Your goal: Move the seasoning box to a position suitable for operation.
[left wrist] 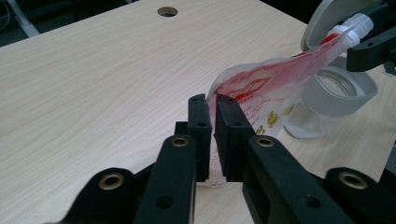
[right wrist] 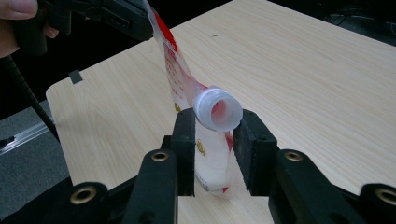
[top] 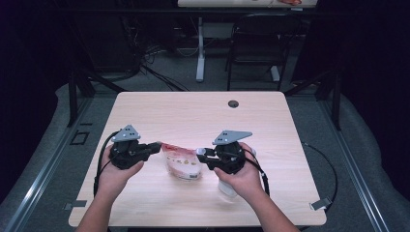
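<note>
Left gripper jaws pinched on pouch bottom edge; right gripper jaws clamp spout neck (cap off). Pouch slung above worktop; jar waits at right, seemingly empty. Pouring still ahead.

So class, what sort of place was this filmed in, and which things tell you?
Probably a lab or recording studio, not a home: dark curtains around a lone table, loose cables on the floor, and a hand-held gripper in each hand.
</note>
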A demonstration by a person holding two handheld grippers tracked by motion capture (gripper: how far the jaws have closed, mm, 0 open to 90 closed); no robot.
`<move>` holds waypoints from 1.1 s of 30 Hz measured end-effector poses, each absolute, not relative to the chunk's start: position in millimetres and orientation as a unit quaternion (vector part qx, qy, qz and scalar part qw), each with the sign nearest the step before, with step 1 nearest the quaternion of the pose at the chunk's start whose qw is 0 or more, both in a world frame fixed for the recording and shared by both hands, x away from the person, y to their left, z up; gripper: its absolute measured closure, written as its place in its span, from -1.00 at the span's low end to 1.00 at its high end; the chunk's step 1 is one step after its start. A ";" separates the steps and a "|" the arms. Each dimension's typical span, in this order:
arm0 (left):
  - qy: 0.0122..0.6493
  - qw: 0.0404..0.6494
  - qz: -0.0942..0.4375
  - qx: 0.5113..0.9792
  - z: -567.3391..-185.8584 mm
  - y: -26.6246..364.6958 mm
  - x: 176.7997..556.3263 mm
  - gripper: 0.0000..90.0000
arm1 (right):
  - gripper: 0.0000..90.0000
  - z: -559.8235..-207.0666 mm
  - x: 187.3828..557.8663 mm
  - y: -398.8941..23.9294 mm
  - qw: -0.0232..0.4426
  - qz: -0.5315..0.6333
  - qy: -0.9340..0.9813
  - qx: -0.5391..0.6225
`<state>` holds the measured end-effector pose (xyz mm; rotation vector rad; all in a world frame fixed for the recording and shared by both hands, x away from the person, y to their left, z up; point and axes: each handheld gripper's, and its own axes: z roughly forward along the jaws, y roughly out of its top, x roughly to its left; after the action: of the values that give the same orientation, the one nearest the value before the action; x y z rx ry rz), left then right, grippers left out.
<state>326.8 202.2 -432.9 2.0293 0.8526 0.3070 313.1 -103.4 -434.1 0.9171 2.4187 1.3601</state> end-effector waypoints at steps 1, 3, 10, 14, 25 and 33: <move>0.343 0.444 0.123 0.819 -432.9 202.4 326.5 0.99 | 0.56 -433.9 313.4 -103.4 0.110 0.462 0.823 0.312; 0.339 0.442 0.124 0.821 -432.4 202.4 325.6 1.00 | 0.56 -433.8 314.0 -103.6 0.106 0.463 0.822 0.313; 0.330 0.447 0.115 0.824 -433.8 198.8 322.2 1.00 | 0.56 -431.9 315.4 -110.5 0.098 0.461 0.823 0.316; 0.325 0.450 0.110 0.825 -434.0 196.6 317.8 1.00 | 0.56 -430.9 313.8 -115.6 0.092 0.458 0.826 0.315; 0.314 0.464 0.102 0.822 -435.1 192.9 310.5 1.00 | 0.55 -427.5 307.3 -123.3 0.087 0.441 0.837 0.311; 0.319 0.461 0.115 0.820 -436.6 195.3 309.8 0.91 | 0.45 -414.4 302.4 -123.1 0.107 0.431 0.848 0.291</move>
<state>309.8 195.3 -436.6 2.0176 0.7840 0.2841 302.4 -123.1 -414.4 0.8560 2.4957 1.2681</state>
